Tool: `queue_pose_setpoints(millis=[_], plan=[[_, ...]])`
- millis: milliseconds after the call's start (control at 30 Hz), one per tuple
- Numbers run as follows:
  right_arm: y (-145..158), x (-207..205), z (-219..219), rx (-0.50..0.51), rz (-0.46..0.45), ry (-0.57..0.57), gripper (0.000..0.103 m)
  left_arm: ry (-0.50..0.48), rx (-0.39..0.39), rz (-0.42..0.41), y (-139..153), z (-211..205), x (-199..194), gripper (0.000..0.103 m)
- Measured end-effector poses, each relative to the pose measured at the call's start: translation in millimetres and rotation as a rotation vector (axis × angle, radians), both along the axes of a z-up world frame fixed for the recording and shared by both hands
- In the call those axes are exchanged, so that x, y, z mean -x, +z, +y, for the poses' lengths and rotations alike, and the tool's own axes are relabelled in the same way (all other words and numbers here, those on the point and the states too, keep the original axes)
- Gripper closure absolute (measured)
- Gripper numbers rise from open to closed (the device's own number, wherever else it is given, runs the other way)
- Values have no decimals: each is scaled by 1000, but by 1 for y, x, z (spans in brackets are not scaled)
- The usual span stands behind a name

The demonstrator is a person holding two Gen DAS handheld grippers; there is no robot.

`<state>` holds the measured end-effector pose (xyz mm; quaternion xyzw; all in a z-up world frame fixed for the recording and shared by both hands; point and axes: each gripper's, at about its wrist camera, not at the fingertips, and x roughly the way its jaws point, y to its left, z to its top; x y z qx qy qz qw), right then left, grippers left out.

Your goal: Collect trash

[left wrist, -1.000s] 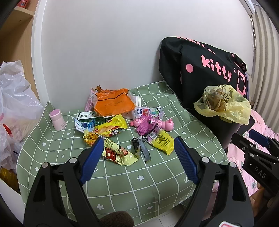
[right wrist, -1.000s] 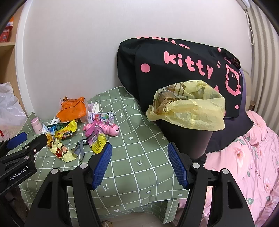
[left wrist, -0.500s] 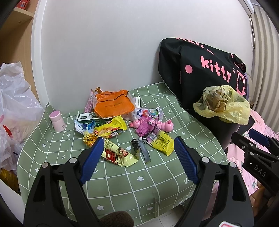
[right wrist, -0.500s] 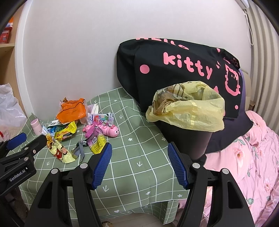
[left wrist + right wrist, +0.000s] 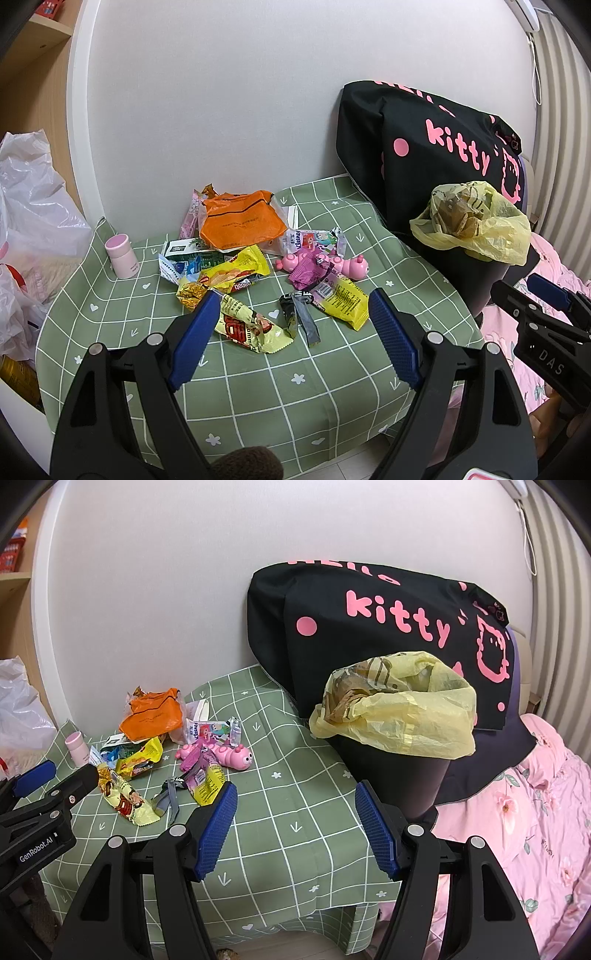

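Left hand-held gripper [image 5: 291, 332] wide open, empty | right hand-held gripper [image 5: 295, 819] likewise | wrappers [image 5: 255, 328] at 12 o'clock, seemingly nearer than before | approach continuing.

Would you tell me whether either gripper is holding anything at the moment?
Nothing is held: the left gripper and right gripper both have open, empty jaws.

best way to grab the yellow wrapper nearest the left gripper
Take the yellow wrapper across its narrow width near the middle, coming down from above with the open left gripper. It lies flat and long on the green cloth, with its ends running left to right, so a side approach would only slide under nothing.
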<state>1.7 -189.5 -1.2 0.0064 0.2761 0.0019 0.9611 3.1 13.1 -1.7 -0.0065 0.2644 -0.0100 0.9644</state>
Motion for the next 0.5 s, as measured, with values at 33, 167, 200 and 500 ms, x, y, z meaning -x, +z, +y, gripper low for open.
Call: queue_pose_setpoints(millis=[33, 167, 200, 500], plan=[[0, 0, 0, -1, 1, 1, 40, 0, 1, 0, 0, 0, 0, 24], [-1, 0, 0, -1, 0, 0, 40, 1, 2, 1, 0, 0, 0, 24], [-1, 0, 1, -1, 0, 0, 40, 0, 1, 0, 0, 0, 0, 24], [-1, -5, 2, 7, -1, 1, 40, 22, 4, -4, 0, 12, -7, 24]])
